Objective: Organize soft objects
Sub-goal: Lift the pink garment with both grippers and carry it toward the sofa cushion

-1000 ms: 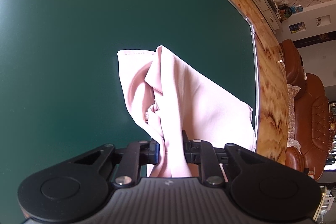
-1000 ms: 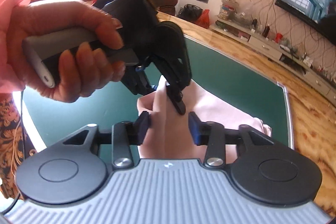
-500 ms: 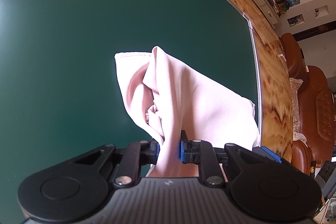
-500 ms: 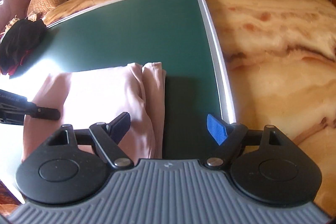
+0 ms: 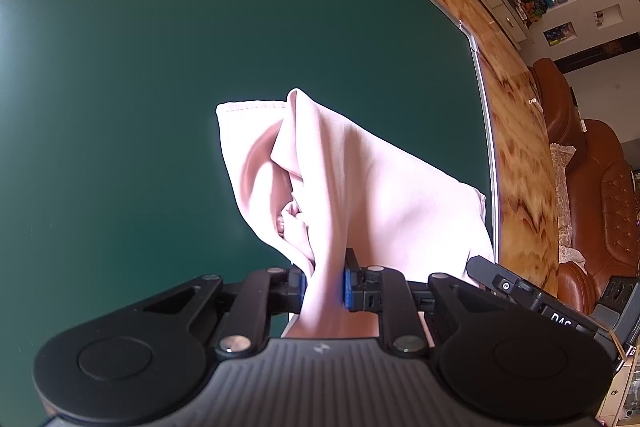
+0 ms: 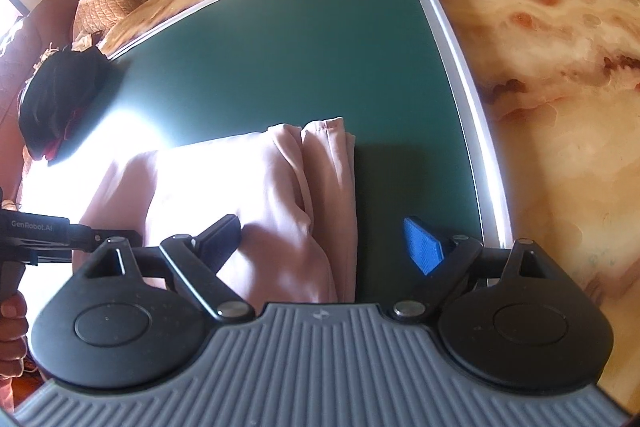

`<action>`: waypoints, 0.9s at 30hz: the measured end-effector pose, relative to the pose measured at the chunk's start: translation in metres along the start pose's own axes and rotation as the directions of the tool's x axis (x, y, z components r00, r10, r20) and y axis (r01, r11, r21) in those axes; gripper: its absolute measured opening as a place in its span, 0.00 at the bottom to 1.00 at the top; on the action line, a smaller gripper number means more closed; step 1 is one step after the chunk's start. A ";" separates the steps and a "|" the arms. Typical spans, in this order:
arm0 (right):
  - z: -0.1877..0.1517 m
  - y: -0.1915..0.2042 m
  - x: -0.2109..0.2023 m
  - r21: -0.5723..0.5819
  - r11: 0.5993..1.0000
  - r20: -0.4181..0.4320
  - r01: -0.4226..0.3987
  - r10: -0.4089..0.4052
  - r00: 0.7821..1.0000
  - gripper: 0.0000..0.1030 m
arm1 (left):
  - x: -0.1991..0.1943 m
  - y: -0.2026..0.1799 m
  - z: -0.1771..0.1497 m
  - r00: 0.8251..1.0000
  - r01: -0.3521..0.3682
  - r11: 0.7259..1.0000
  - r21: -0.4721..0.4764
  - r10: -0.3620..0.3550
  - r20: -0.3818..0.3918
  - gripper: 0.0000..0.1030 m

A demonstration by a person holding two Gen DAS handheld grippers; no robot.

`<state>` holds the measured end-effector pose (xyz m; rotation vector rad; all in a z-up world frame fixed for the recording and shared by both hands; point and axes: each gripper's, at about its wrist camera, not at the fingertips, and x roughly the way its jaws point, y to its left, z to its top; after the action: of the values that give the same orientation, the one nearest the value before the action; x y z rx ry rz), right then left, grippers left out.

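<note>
A pale pink cloth [image 5: 360,183] lies bunched on the dark green mat [image 5: 140,67]. My left gripper [image 5: 325,285] is shut on a raised fold of it near one end. In the right wrist view the same pink cloth [image 6: 248,195] spreads across the green mat [image 6: 300,59], its folded edge toward the mat's right border. My right gripper [image 6: 322,241] is open wide just over that edge; its left finger hovers above the fabric and its blue-padded right finger [image 6: 422,245] is over bare mat. The body of my left gripper [image 6: 48,231] shows at the left edge.
The mat has a metal border [image 6: 460,67] and lies on a marbled orange table [image 6: 560,67]. A dark bundle of fabric [image 6: 60,99] sits at the mat's far left corner. Brown leather armchairs [image 5: 592,187] stand beyond the table.
My right gripper let go of the cloth beside the left gripper, opened wide and swung round to the cloth's folded edge near the mat border. The left gripper kept its hold.
</note>
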<state>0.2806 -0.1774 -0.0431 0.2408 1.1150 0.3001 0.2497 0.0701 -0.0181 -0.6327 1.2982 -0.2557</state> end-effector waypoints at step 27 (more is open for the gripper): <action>-0.016 0.021 -0.026 0.070 0.978 0.075 -0.198 0.193 0.978 0.13 | -0.029 -0.011 -0.017 0.997 -0.003 0.998 0.061 -0.002 0.081 0.10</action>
<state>0.2528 -0.1666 -0.0215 0.4280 1.0383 0.4218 0.2276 0.0714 0.0096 -0.5853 1.2082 -0.2662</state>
